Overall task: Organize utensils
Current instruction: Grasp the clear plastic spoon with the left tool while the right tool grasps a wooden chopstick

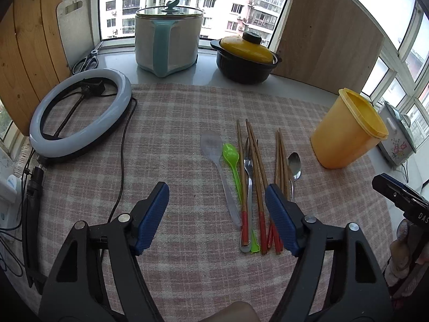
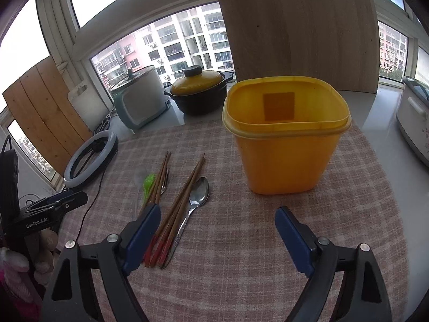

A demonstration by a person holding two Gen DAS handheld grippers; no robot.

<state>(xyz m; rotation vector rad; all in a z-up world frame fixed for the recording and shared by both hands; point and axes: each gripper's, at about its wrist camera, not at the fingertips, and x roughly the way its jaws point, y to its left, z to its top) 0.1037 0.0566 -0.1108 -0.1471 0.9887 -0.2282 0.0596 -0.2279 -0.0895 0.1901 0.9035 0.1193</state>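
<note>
Utensils lie side by side on the checked cloth: a clear plastic spoon (image 1: 218, 171), a green plastic spoon (image 1: 232, 163), a metal fork (image 1: 249, 177), several red-tipped chopsticks (image 1: 257, 177) and a metal spoon (image 1: 294, 170). The empty yellow container (image 1: 348, 131) stands upright to their right. My left gripper (image 1: 217, 214) is open above the cloth, its right finger over the chopsticks' red ends, nothing between the pads. My right gripper (image 2: 217, 236) is open in front of the yellow container (image 2: 287, 134), its left finger beside the chopsticks (image 2: 177, 209) and metal spoon (image 2: 197, 201).
A ring light (image 1: 80, 115) with its cable lies at the cloth's left. A rice cooker (image 1: 169, 40) and a black pot with yellow lid (image 1: 245, 56) stand on the windowsill behind. A floral appliance (image 2: 414, 123) sits at the far right.
</note>
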